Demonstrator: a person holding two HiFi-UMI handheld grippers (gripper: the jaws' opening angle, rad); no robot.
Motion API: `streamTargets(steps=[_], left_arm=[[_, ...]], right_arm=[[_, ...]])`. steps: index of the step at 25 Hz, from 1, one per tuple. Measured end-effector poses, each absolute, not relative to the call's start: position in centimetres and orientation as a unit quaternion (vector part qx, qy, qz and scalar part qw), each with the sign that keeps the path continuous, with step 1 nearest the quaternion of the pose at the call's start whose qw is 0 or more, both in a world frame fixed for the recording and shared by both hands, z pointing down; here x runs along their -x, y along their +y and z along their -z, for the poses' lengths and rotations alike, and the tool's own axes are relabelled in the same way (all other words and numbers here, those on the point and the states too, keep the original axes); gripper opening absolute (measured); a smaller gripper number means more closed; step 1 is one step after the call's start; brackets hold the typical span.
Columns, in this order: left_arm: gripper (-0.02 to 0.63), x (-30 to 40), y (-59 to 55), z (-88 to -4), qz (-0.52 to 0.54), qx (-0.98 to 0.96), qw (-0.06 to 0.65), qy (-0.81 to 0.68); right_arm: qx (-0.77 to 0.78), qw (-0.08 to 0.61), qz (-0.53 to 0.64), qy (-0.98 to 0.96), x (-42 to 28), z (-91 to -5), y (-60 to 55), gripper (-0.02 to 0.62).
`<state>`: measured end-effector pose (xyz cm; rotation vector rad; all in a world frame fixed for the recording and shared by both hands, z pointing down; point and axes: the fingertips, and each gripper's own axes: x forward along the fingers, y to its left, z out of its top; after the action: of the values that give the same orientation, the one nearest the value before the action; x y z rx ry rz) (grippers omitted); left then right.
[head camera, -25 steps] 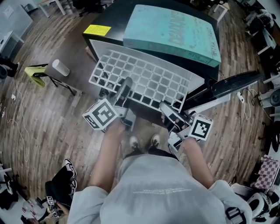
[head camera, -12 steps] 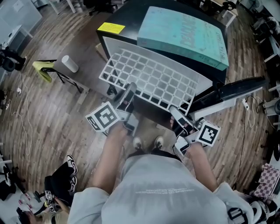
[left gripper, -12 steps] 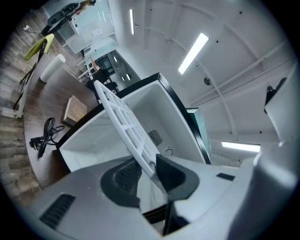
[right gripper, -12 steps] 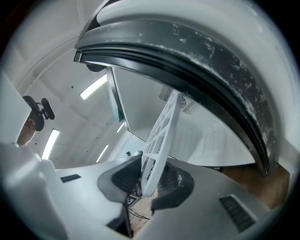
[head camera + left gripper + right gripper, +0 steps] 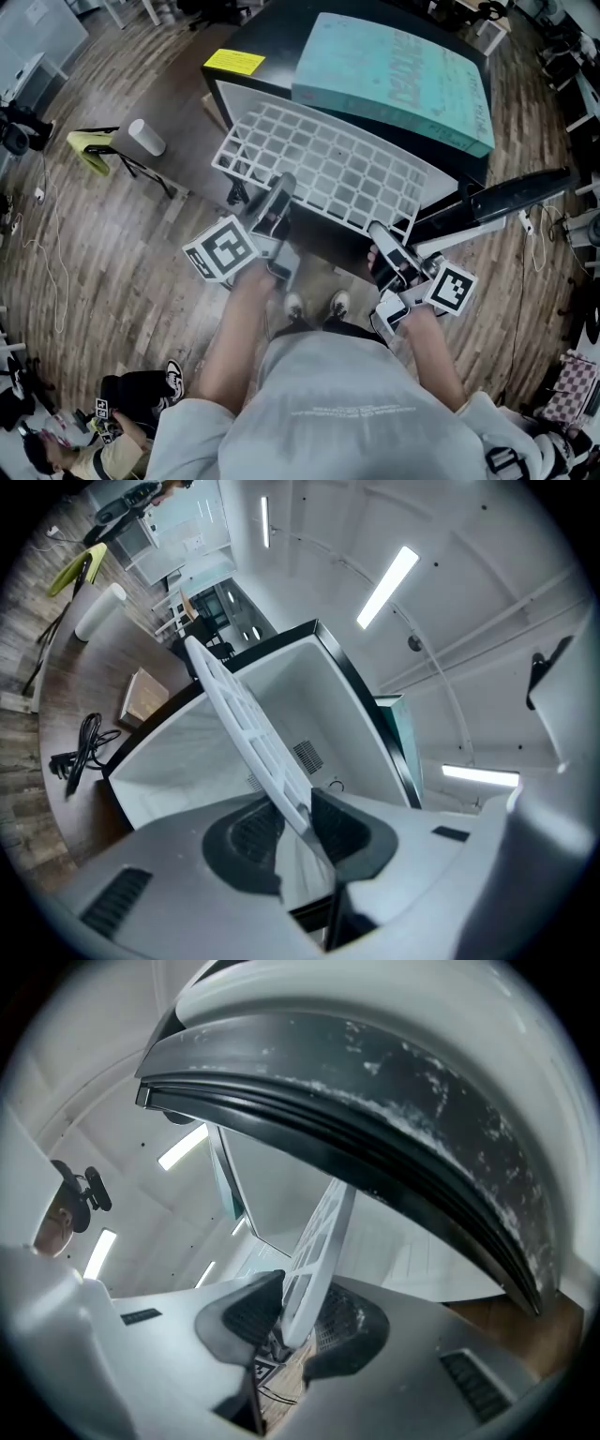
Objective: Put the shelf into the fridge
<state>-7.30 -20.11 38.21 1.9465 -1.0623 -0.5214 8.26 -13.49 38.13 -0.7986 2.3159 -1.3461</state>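
Observation:
The white grid shelf (image 5: 323, 169) lies nearly flat in the open mouth of the black fridge (image 5: 220, 94), above its white inside. My left gripper (image 5: 277, 202) is shut on the shelf's near edge at the left. My right gripper (image 5: 384, 246) is shut on the same edge at the right. In the left gripper view the shelf (image 5: 248, 728) runs edge-on between the dark pads (image 5: 342, 827) of the left gripper (image 5: 298, 822), whose jaws have just been closing on it. In the right gripper view the shelf (image 5: 319, 1251) stands between the pads of the right gripper (image 5: 298, 1321).
A teal box (image 5: 394, 70) lies on top of the fridge. The fridge door (image 5: 497, 202) stands open to the right, its dark gasket (image 5: 375, 1101) arching over my right gripper. A white cylinder (image 5: 147, 137) and a yellow-green stand (image 5: 89, 150) sit on the wooden floor at left.
The shelf and both grippers have stayed where they were at the fridge's mouth. The head view has shifted a little, and a person has come into view at bottom left.

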Motion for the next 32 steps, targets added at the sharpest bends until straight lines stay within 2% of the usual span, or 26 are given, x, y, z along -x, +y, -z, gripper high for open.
streamTargets(steps=[16,22,32], left_arm=[[0.11,6.9,-21.2,-38.5,0.191,-0.794,0.385,-0.429],[0.147,7.3,-20.1,-38.4,0.177,-0.799,0.37,-0.441],[0.132,8.4,-19.4,-38.0,0.163,-0.796,0.368,-0.453]], right_arm=[[0.29,0.195,0.447,0.823,-8.4,-37.9,-14.5,0.092],[0.284,0.164,0.45,0.83,-6.9,-39.0,-12.7,0.101],[0.317,0.157,0.429,0.831,-7.2,-38.0,-13.8,0.081]])
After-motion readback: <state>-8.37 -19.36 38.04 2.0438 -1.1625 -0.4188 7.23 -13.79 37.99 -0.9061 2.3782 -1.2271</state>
